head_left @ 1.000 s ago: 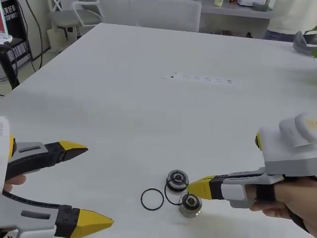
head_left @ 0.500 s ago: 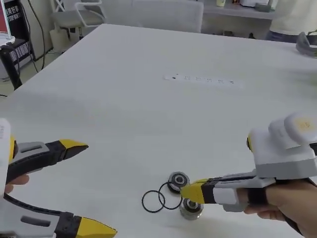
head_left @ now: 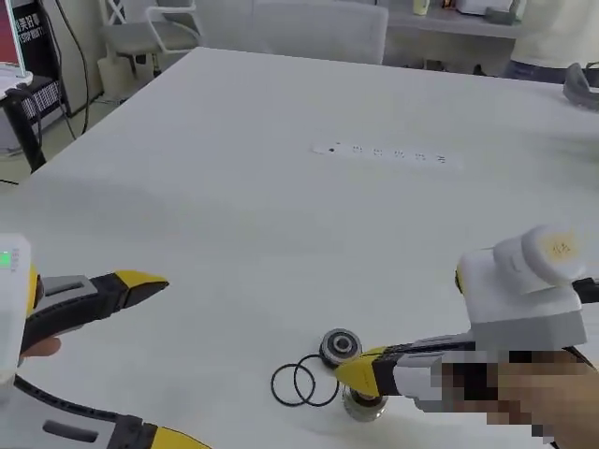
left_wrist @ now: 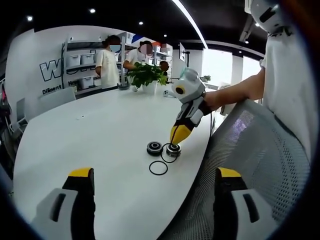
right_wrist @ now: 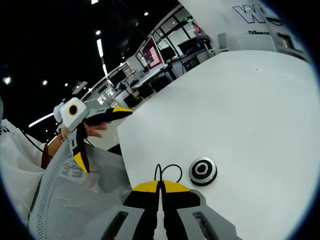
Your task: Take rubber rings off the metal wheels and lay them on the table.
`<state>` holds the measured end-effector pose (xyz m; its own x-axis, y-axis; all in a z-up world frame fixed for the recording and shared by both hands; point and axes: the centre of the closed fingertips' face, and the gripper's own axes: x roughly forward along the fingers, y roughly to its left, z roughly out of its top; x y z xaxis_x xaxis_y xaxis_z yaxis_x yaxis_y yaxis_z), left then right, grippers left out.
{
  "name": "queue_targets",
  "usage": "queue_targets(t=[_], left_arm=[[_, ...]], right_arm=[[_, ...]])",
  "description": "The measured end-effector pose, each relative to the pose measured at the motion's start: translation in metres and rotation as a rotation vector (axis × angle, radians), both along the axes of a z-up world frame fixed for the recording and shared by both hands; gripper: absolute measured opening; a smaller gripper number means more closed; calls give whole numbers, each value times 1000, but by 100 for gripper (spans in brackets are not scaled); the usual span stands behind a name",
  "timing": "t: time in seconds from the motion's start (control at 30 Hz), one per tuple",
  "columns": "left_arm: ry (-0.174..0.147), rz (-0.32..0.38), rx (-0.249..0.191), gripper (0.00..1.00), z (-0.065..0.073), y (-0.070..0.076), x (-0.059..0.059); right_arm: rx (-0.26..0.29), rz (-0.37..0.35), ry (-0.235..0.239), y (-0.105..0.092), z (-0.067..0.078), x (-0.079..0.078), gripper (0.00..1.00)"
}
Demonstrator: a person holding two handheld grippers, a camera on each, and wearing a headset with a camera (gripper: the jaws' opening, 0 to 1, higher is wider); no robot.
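The left tongs (head_left: 190,364) hang low at the bench's (head_left: 281,215) near edge, jaws spread wide and empty, level with the surface. The right tongs (head_left: 343,372) reach in from the right, slanted down, jaws pressed together. Their tips meet the edge of two overlapping rubber rings (head_left: 303,383) lying flat on the bench; whether a ring is pinched cannot be told. One metal wheel (head_left: 363,404) sits under the right tongs, the other wheel (head_left: 340,344) just beyond the tips.
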<state>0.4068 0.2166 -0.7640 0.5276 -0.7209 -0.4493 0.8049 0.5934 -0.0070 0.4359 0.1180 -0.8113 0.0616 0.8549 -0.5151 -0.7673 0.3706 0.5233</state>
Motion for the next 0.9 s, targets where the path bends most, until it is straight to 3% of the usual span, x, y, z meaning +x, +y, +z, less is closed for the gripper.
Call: queue_targets(t=[0.37, 0.6, 0.9], left_arm=[[43, 5, 26, 98, -11, 5, -1], [53, 4, 38, 93, -13, 5, -2], [55, 13, 37, 92, -13, 5, -2]], right_arm=[[-54, -5, -45, 4, -14, 3, 0], [-86, -3, -50, 0, -25, 4, 0], [-133, 31, -125, 0, -30, 5, 1]])
